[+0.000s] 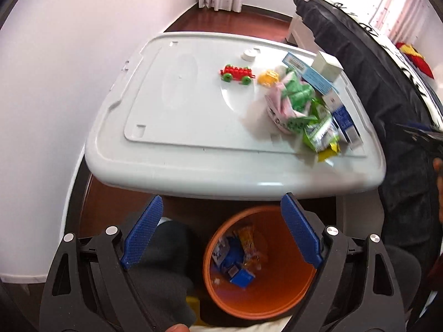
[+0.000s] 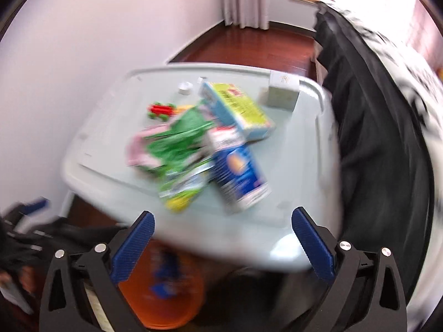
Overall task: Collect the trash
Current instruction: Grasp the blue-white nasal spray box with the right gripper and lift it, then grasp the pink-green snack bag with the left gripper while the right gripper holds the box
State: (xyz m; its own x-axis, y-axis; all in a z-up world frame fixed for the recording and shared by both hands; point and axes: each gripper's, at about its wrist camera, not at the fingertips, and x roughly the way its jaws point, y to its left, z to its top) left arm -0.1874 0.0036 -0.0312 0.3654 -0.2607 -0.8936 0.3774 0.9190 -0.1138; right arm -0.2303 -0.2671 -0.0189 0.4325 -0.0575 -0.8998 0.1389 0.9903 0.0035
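A heap of trash (image 1: 304,105) lies on the right part of a white plastic lid (image 1: 193,127): green and pink wrappers, a yellow packet, blue and white cartons. In the right wrist view the same heap (image 2: 199,152) is blurred, with a blue carton (image 2: 238,174) nearest. An orange bin (image 1: 260,265) stands on the floor below the lid's front edge and holds several wrappers and a blue box. My left gripper (image 1: 223,227) is open and empty above the bin. My right gripper (image 2: 223,238) is open and empty at the lid's front edge, short of the heap.
A red and green toy (image 1: 236,73), a yellow toy (image 1: 268,77) and a white cap (image 1: 249,55) lie on the lid behind the heap. A small white box (image 2: 282,94) stands at the far right corner. A dark cloth-covered bed (image 1: 387,88) is on the right, a white wall on the left.
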